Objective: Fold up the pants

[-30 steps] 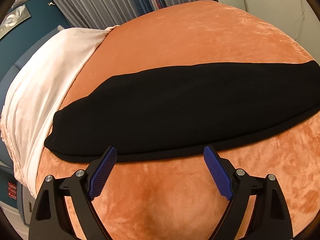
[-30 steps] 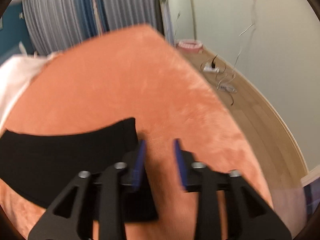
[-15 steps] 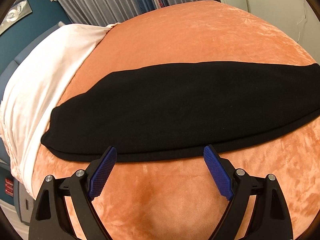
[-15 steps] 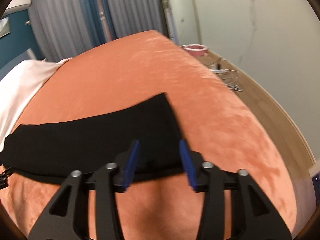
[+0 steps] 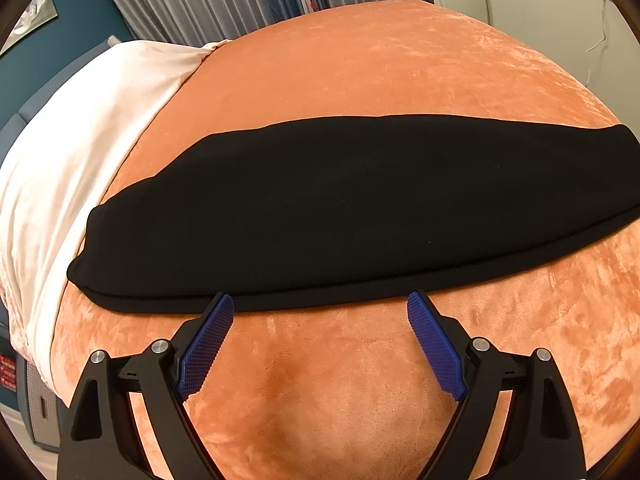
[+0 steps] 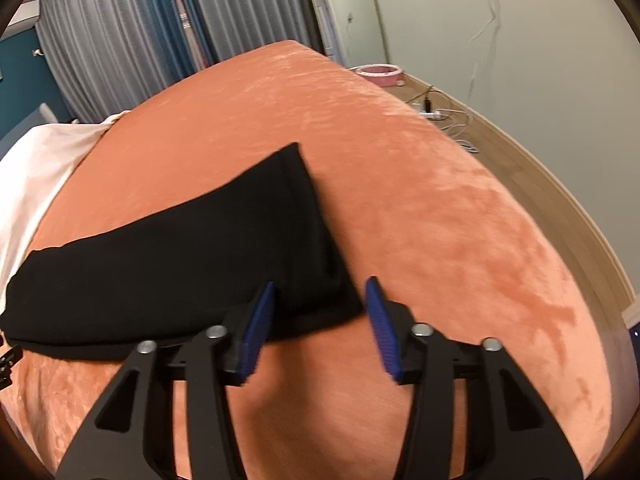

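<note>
Reaching for pants (image 5: 352, 204), already one long black strip across bed (image 5: 360, 60), near front edge. Right hand-held gripper (image 6: 320, 322) closing round end corner, not yet pinching. Left hand-held gripper (image 5: 320, 340) wide open, empty, just short of near hem. Next probably: pinch, lift end, carry over.

Grey curtains (image 6: 120, 40), pale wall (image 6: 520, 60), wooden floor (image 6: 532, 168), teal wall (image 5: 60, 52)

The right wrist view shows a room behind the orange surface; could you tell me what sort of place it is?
Most likely a bedroom: an orange bedspread with a white pillow at one end, long curtains behind, and a wooden floor.
</note>
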The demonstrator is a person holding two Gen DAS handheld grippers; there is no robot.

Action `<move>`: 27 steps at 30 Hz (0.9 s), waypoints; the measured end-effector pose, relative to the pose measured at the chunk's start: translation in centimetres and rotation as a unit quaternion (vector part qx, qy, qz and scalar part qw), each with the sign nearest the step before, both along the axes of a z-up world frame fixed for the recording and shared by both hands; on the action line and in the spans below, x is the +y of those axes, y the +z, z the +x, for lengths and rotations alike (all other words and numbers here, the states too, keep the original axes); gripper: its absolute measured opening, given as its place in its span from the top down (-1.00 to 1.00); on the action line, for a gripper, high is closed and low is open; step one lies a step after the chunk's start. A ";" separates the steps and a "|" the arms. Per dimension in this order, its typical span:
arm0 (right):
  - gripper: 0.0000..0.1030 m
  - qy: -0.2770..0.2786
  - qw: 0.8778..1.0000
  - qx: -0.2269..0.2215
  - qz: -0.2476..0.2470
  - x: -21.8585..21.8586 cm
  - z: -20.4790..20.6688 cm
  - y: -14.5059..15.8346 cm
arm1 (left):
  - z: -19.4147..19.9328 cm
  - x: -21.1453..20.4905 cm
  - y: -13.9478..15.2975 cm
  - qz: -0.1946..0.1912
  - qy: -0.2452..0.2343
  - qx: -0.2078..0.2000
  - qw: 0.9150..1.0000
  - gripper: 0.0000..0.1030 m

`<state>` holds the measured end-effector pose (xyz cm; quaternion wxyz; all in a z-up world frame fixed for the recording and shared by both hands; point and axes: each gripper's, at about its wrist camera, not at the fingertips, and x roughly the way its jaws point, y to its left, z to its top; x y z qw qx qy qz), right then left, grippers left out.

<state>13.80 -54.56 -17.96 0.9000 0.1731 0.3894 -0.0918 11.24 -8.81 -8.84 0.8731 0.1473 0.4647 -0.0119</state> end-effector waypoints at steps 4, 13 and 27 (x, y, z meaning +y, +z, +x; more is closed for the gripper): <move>0.60 0.004 1.000 -0.004 0.008 -0.3 -0.1 0.3 | 0.0 -0.2 0.0 0.001 -0.002 -0.001 1.000 -0.68; 0.46 -0.022 0.999 -0.016 0.020 -3.5 -1.4 -0.3 | -0.1 0.0 0.1 -0.003 0.005 0.000 1.000 -0.68; 0.24 -0.028 0.997 -0.050 -0.046 1.9 -8.2 3.0 | -2.0 2.1 4.2 -0.012 0.046 -0.086 0.995 -0.68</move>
